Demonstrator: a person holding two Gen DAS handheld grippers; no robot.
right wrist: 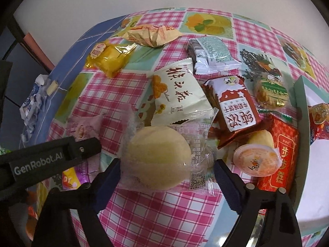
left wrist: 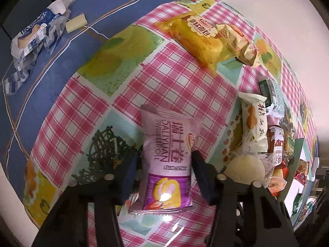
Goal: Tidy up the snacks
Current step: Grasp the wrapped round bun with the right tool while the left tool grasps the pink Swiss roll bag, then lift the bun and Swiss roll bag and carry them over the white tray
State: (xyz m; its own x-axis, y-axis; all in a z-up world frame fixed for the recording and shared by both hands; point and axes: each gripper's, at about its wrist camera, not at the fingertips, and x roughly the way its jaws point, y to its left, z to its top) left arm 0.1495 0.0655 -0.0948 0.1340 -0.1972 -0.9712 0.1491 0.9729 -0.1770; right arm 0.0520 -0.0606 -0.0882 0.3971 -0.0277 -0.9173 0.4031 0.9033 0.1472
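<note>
Left wrist view: my left hand-held gripper (left wrist: 166, 160) pinches the purple Swiss roll packet (left wrist: 167, 160), its long axis running straight ahead.

Right wrist view: my right hand-held gripper (right wrist: 166, 168) is spread around the round bun packet (right wrist: 158, 158), not yet squeezing.

the bench (left wrist: 181, 86) wears a glossy, smooth checked plastic cloth that catches the light, on it a shiny purple foil-like swiss roll packet (left wrist: 168, 164), beside that a clear crinkled plastic wrap round a matt pale bun (right wrist: 158, 158), and matt black plastic tongs (left wrist: 164, 162).
</note>
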